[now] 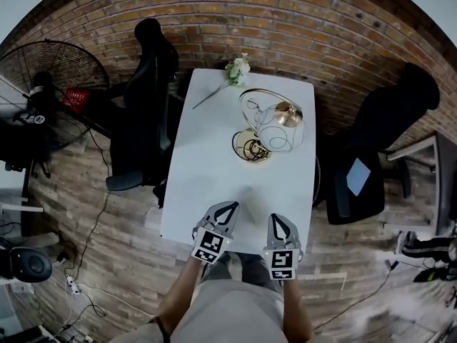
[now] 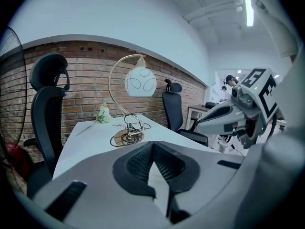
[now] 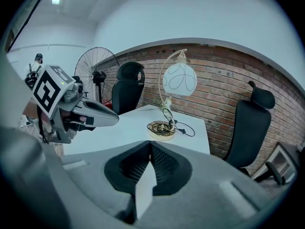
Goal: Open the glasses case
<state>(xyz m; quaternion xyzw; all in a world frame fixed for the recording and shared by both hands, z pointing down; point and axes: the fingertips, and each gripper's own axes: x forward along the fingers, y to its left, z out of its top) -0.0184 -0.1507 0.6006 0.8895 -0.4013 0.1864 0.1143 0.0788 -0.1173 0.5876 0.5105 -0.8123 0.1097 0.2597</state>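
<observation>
Head view looks steeply down on a white table point(image 1: 214, 141) that runs away from the person toward a brick wall point(image 1: 300, 20). The left gripper point(image 1: 228, 207) and the right gripper point(image 1: 278, 220) hang side by side over the table's near edge, a little apart, both pointing toward the far end. In the left gripper view the two dark ribbed pads point(image 2: 138, 163) meet at their tips with nothing between them, so that tool is closed and empty. The right gripper view shows the same: its jaws are drawn together at the tip and grip nothing. On the far half of the table, toward the right, stands a lamp point(image 1: 280, 131) with a curved gold arm and a round white shade. Its round gold base point(image 1: 251, 146) carries what looks like a coiled dark cord, though it is too small to be sure. A white flower point(image 1: 237, 70) on a long stem lies near the far edge. A black office chair point(image 1: 146, 91) stands at the table's left side and a second chair point(image 1: 378, 134) at its right. A standing fan point(image 1: 50, 77) is further to the left, on the wooden floor point(image 1: 107, 263). Where the glasses case is I cannot tell from any of the three views.
</observation>
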